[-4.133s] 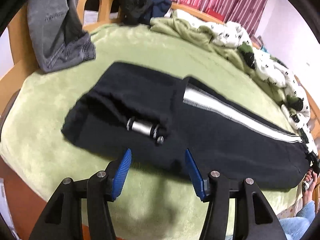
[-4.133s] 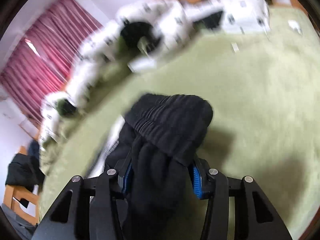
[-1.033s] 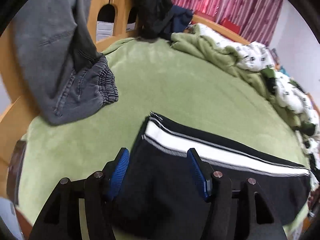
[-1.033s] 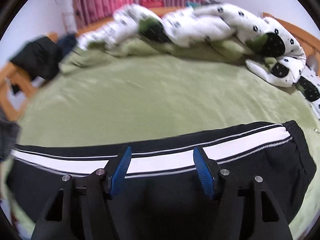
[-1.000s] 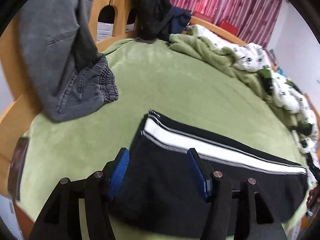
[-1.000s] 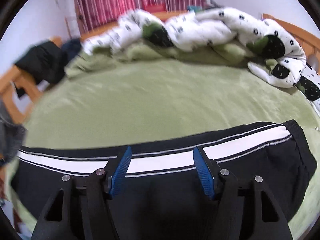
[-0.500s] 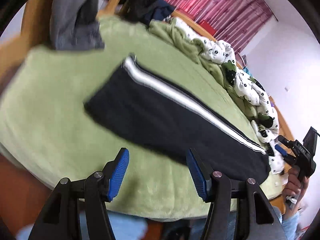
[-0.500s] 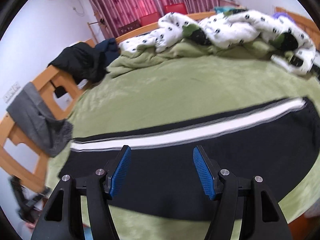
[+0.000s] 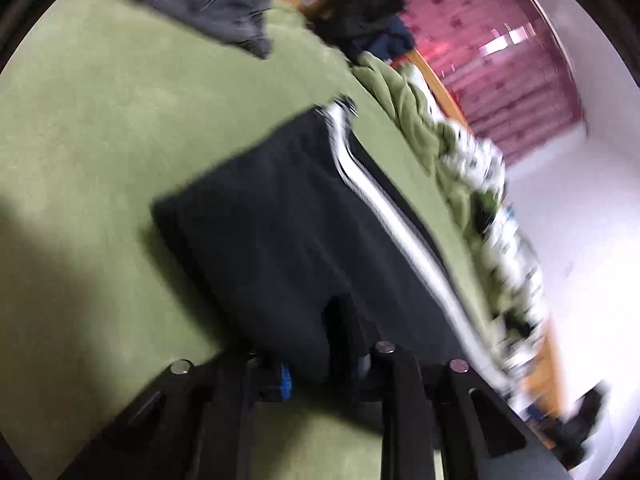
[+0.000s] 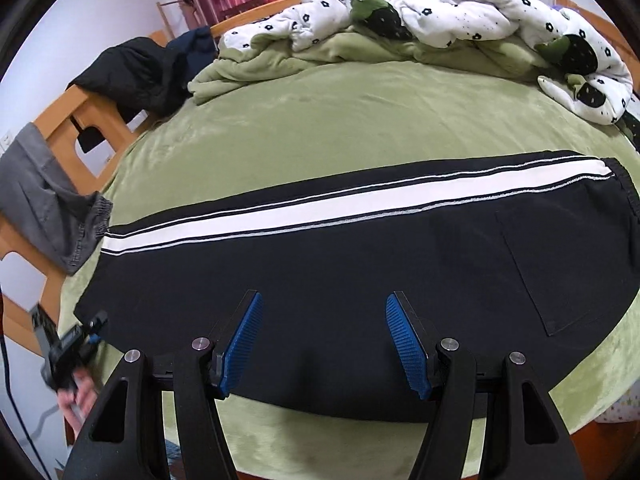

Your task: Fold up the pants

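Note:
Black pants (image 10: 360, 256) with a white side stripe lie flat, folded lengthwise, on the green bed; waistband at the right, cuffs at the left. My right gripper (image 10: 324, 336) is open and empty, above the near edge at mid-length. My left gripper (image 9: 320, 364) is shut on the near edge of the pants (image 9: 288, 240) by the cuff end, and a fold of black cloth bunches between its jaws. The left wrist view is blurred. The left gripper also shows in the right wrist view (image 10: 86, 334) at the cuff corner.
Grey pants (image 10: 44, 200) hang over the wooden bed frame (image 10: 76, 120) at the left. A black jacket (image 10: 132, 76) lies on the frame behind. A white flowered duvet (image 10: 440, 20) and green blanket (image 10: 260, 64) are heaped along the far side.
My left gripper has dropped to the near edge by the cuff end and shut on the cloth. My right gripper has pulled back slightly and stays open.

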### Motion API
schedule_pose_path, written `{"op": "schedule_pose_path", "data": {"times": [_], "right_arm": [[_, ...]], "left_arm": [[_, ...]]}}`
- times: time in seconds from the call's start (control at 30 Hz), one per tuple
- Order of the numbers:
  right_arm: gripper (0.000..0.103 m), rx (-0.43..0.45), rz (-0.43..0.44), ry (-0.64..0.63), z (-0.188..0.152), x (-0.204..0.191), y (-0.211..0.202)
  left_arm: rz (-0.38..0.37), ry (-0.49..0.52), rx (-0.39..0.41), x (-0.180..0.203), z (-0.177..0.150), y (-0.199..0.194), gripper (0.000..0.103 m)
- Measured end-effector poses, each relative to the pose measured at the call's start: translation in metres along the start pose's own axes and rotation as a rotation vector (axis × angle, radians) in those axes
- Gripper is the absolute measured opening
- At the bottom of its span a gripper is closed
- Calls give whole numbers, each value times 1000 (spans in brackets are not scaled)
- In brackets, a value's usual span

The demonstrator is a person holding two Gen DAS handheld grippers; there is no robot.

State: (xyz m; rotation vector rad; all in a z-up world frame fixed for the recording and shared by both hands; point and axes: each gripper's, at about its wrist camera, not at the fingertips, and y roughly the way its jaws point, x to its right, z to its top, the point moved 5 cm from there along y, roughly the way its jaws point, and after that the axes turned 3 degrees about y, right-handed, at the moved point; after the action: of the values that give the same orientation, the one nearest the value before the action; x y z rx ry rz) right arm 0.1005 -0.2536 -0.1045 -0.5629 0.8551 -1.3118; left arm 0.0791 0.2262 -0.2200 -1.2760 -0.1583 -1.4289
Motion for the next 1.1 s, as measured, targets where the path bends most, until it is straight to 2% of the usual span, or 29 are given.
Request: {"op": "schedule_pose_path", "data": {"times": [0.07,0.17,0.2,0.3,0.4,0.47,0.53,0.6,0.7,0.77,0.87,0.93,1.0,1.03,1.07,1.1], "right_arm": [[64,6,-12,-15,2,8,2],[63,-1,-61,-50,4,20,10],[63,0,-89,-62,3,24,12],[63,17,-148,-101,-4,39,11],[63,40,-231,-142,-11,60,3],[63,51,-247,-146,-13,70,-2],[63,69,-248,-142,-10,80,-8],[63,108,-243,-142,-6,87,-13],[63,170,-251,-154,-6,105,-17],[63,204,-328,-178,-11,123,-19],[63,244,-413,-241,-19,147,-24],[64,242,-441,-228,-28,170,-25],[64,205,-467,-211,-35,193,-21],[64,192,-491,-193,-40,209,-21],[64,184,-500,-179,-42,218,-21],[64,168,-502,-153,-46,231,-22]], "left_arm": [[-7,-23,20,-4,11,-4,18],[117,60,45,2,18,-5,18],[134,76,42,3,19,-7,17],[241,185,61,19,24,-16,12],[370,358,121,59,25,-26,10],[424,512,153,105,22,-30,10],[425,609,179,148,15,-31,10],[381,693,182,200,0,-28,10],[272,785,121,271,-42,-11,10],[217,859,79,312,-79,7,10],[153,920,1,348,-146,42,10],[109,925,-81,357,-192,72,10],[52,908,-196,355,-245,104,10],[47,904,-230,350,-262,113,10],[69,907,-271,345,-283,127,11],[121,922,-296,335,-299,137,12]]}}
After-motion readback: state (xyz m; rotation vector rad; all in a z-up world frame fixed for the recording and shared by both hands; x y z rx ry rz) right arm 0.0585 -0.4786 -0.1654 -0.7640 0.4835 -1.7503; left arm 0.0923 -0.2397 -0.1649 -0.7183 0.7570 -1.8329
